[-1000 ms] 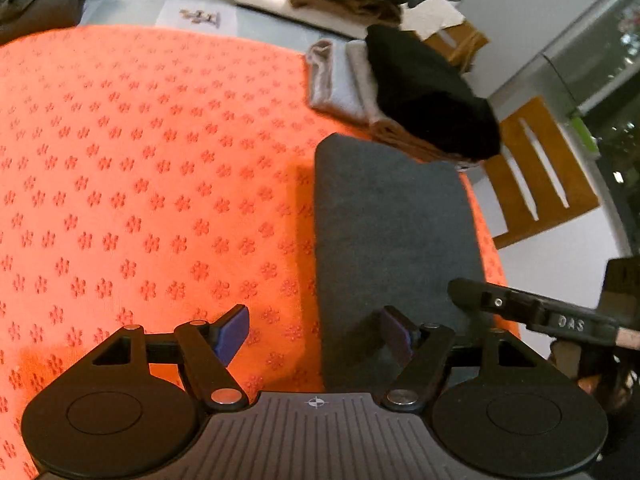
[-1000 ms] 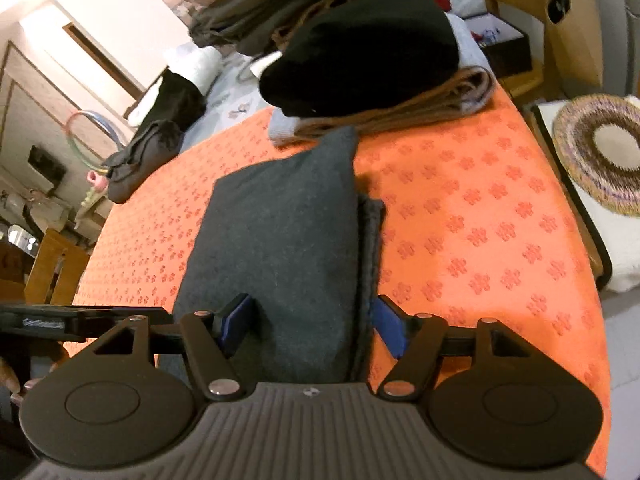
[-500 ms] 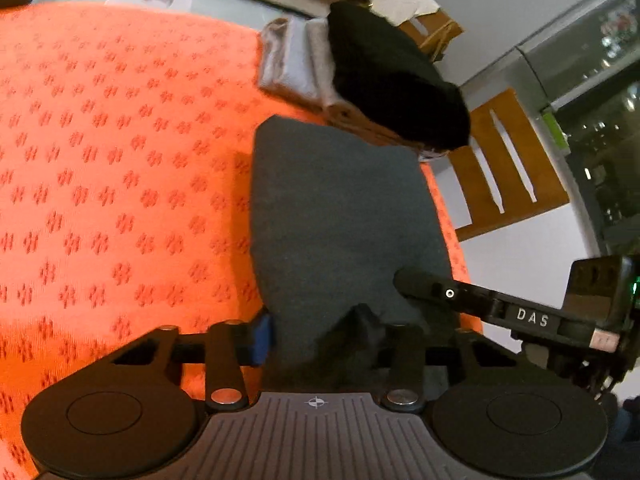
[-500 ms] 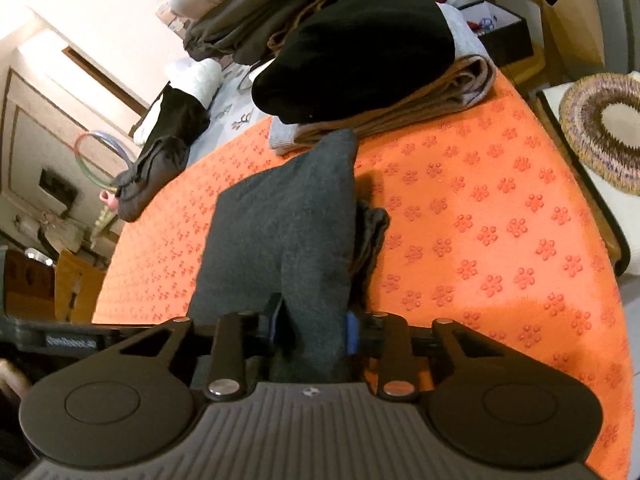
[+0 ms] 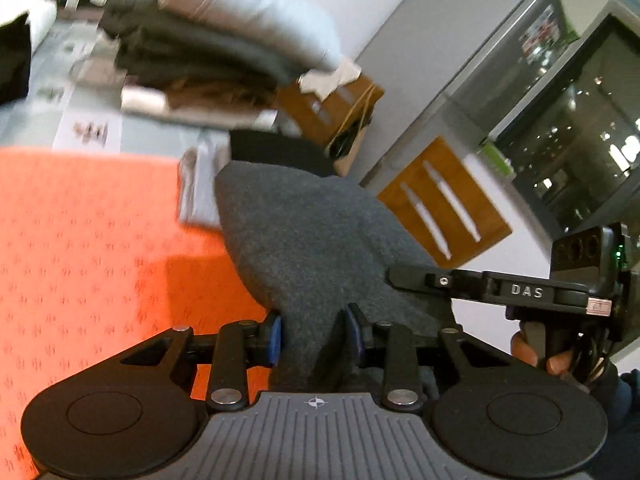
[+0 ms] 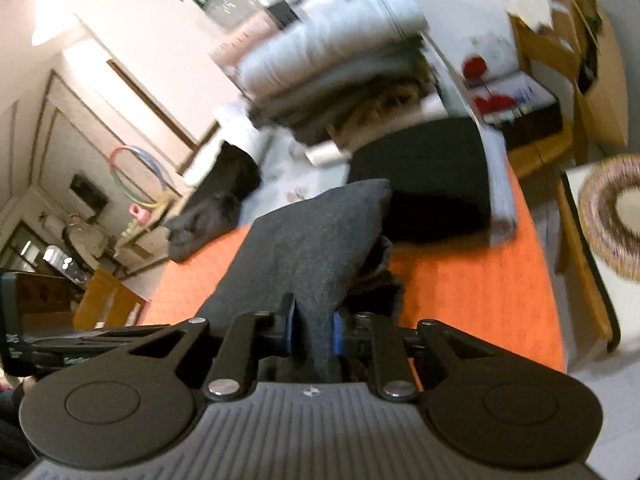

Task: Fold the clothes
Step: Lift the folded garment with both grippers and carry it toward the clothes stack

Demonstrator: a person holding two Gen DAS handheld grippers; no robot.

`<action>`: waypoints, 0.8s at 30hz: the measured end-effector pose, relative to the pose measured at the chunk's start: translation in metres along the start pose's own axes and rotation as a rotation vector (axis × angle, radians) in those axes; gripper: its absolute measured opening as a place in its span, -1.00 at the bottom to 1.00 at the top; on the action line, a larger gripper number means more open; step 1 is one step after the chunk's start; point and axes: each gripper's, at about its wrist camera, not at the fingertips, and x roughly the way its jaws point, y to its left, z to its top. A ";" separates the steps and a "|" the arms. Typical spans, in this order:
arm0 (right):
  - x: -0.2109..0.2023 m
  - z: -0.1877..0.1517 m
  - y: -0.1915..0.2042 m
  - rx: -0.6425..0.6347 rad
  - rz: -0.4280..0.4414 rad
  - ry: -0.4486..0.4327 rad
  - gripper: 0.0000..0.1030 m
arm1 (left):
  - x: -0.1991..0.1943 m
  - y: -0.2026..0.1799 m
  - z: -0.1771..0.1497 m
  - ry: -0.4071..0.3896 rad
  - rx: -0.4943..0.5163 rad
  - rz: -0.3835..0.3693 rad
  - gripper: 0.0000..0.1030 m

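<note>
Two hand-held grippers each pinch the near edge of a folded dark grey garment point(image 5: 304, 240). The left gripper point(image 5: 314, 334) clamps one near corner and the right gripper point(image 6: 312, 334) the other, side by side. The garment stretches straight away from both, long axis pointing forward, its far end raised above the orange mat point(image 5: 88, 248) toward a stack of folded clothes point(image 6: 432, 176) just beyond. Neither gripper looks nearer.
</note>
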 end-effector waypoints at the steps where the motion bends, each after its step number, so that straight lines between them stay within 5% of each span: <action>1: -0.006 0.008 0.003 -0.012 0.008 -0.009 -0.61 | -0.002 -0.005 0.005 -0.014 0.006 -0.009 -0.32; 13: -0.042 0.090 -0.009 -0.022 0.023 -0.150 -0.61 | 0.013 -0.044 0.087 -0.112 0.113 -0.048 -0.32; 24: 0.025 0.144 -0.074 -0.002 0.009 -0.114 -0.60 | 0.086 -0.011 0.122 -0.097 0.074 -0.010 -0.31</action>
